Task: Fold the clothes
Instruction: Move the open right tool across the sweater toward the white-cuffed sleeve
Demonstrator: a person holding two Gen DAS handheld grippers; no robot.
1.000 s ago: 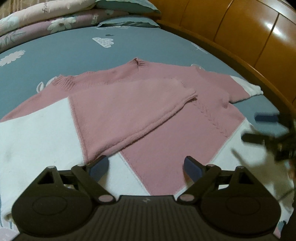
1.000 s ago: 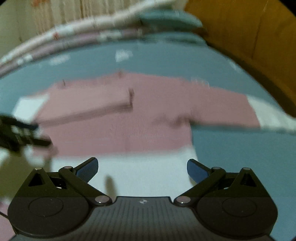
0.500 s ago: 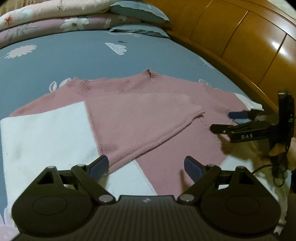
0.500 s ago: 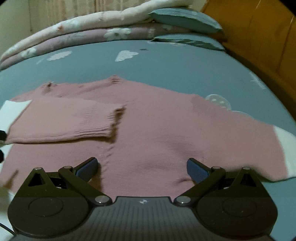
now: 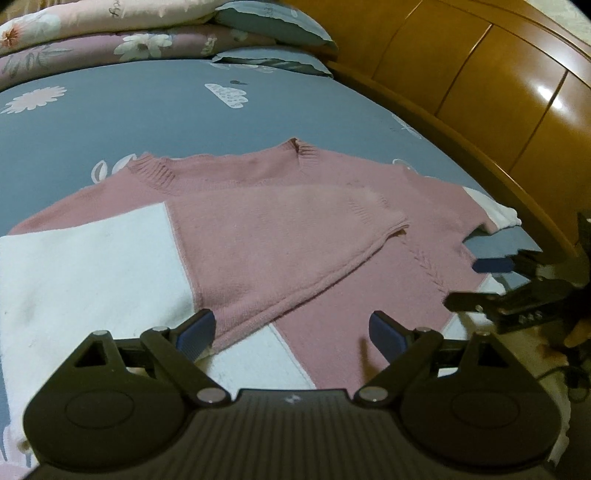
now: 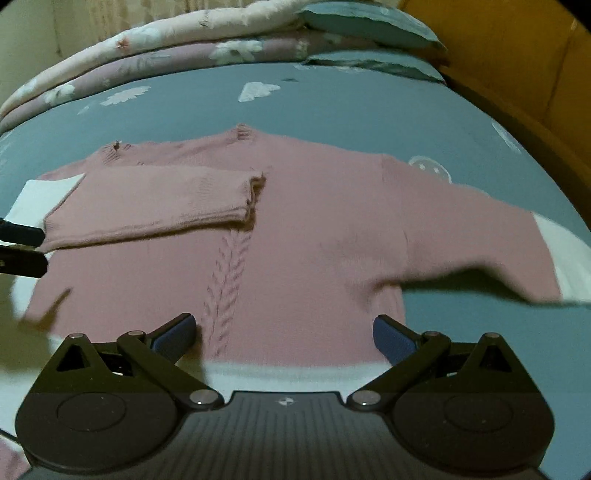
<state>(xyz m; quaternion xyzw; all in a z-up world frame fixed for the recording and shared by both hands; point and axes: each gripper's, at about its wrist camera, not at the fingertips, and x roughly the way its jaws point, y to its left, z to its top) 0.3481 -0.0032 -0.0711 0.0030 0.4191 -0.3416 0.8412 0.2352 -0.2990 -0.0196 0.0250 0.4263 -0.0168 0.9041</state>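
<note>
A pink and white knit sweater (image 5: 288, 236) lies flat on the blue bedsheet, also in the right wrist view (image 6: 317, 229). Its left sleeve (image 6: 147, 206) is folded across the chest; the other sleeve (image 6: 480, 243) lies stretched out to the right, ending in a white cuff (image 6: 569, 258). My left gripper (image 5: 291, 332) is open and empty above the white hem. My right gripper (image 6: 284, 332) is open and empty above the hem near the cable stitch; it also shows in the left wrist view (image 5: 476, 284) at the right edge.
A wooden headboard (image 5: 498, 96) runs along the right side of the bed. Folded floral quilts (image 5: 92, 40) and blue pillows (image 5: 273, 22) are stacked at the far end. The bedsheet (image 5: 147, 110) extends beyond the collar.
Both grippers stayed open. The right gripper swung right and steadied over the sweater's body. The left view shifted slightly; the sweater has not moved.
</note>
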